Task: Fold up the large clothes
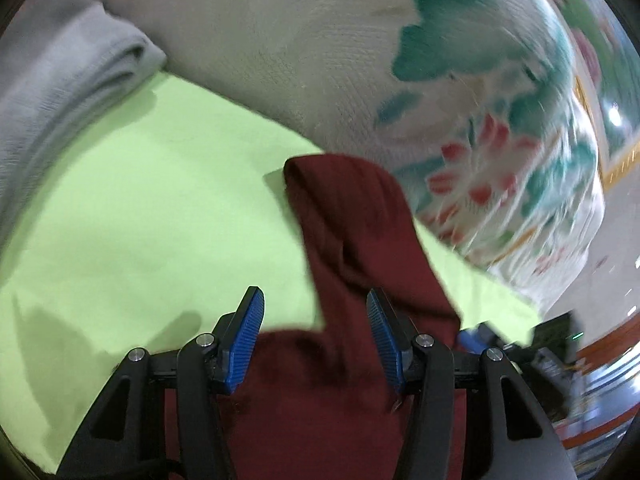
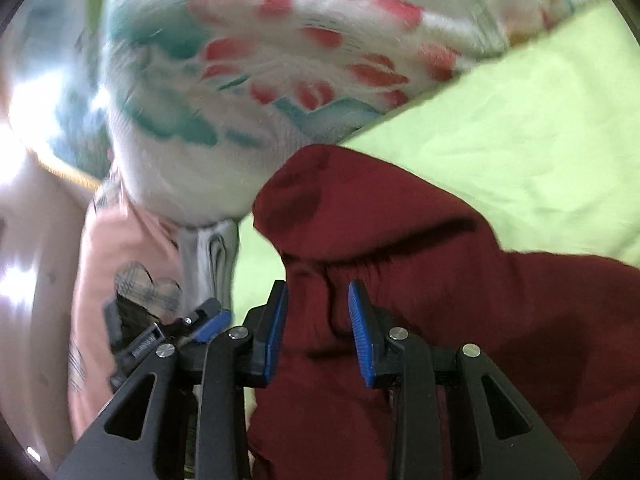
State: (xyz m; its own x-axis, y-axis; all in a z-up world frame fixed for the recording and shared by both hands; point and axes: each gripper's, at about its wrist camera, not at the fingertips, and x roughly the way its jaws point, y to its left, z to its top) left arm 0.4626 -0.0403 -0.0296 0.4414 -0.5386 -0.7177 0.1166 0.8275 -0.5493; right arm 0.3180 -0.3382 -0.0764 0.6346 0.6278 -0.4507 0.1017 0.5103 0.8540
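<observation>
A dark red garment (image 1: 352,232) lies bunched on a lime green sheet (image 1: 140,200). One narrow part of it reaches away from me toward a floral bundle. My left gripper (image 1: 315,294) hovers over its near part, jaws apart, blue pads (image 1: 246,340) clear of the cloth. In the right wrist view the same red garment (image 2: 400,248) rises in a hump in front of my right gripper (image 2: 317,286). A fold of it stands between the spread blue pads (image 2: 362,332), which do not press on it. Each view shows a bit of the other gripper at its edge.
A big white bundle printed with green and red flowers (image 1: 460,112) lies just beyond the garment. A folded grey cloth (image 1: 68,88) sits at the far left. In the right wrist view a pink garment with plaid hearts (image 2: 120,256) lies left of folded grey cloth (image 2: 212,256).
</observation>
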